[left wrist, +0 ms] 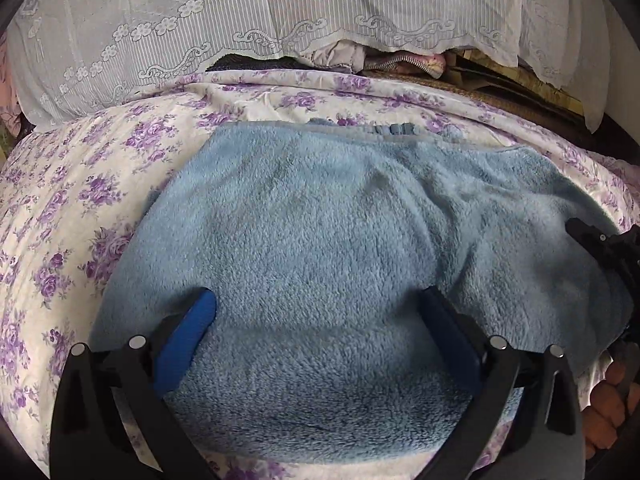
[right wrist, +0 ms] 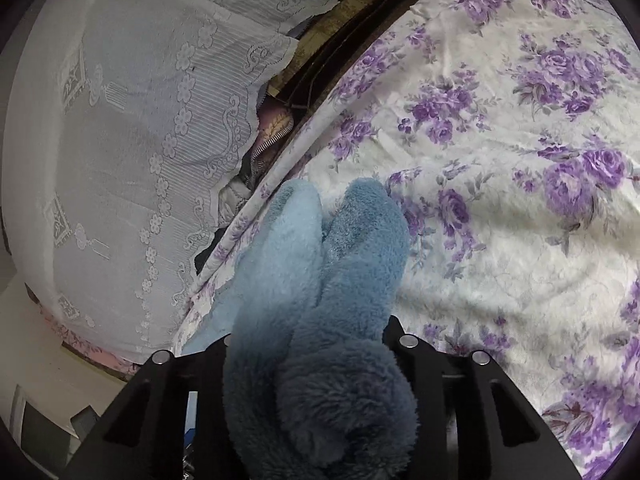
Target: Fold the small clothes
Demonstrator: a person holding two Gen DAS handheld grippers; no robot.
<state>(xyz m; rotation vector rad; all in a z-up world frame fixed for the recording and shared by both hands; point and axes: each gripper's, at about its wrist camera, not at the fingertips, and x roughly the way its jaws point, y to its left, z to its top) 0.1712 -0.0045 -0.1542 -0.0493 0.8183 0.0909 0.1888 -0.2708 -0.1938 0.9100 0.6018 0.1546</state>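
A light blue fleece garment (left wrist: 320, 208) lies spread on a bed sheet (left wrist: 80, 200) printed with purple flowers. My left gripper (left wrist: 320, 316) is open above its near part, and both fingers (left wrist: 200, 320) stand wide apart on the fleece. My right gripper (left wrist: 600, 248) shows as a black frame at the garment's right edge. In the right wrist view, a thick bunch of the fleece garment (right wrist: 320, 280) fills the gap of the right gripper (right wrist: 316, 340), which is shut on it. The fabric hides the pads. Two fleece lobes stick out forward over the sheet (right wrist: 500, 160).
A white lace cloth (left wrist: 200, 20) hangs over a pile along the bed's far side, also visible as the lace cloth (right wrist: 120, 140) on the left. Mixed clothes and dark items (left wrist: 400, 62) peek out under it. The flowered sheet stretches wide to the right.
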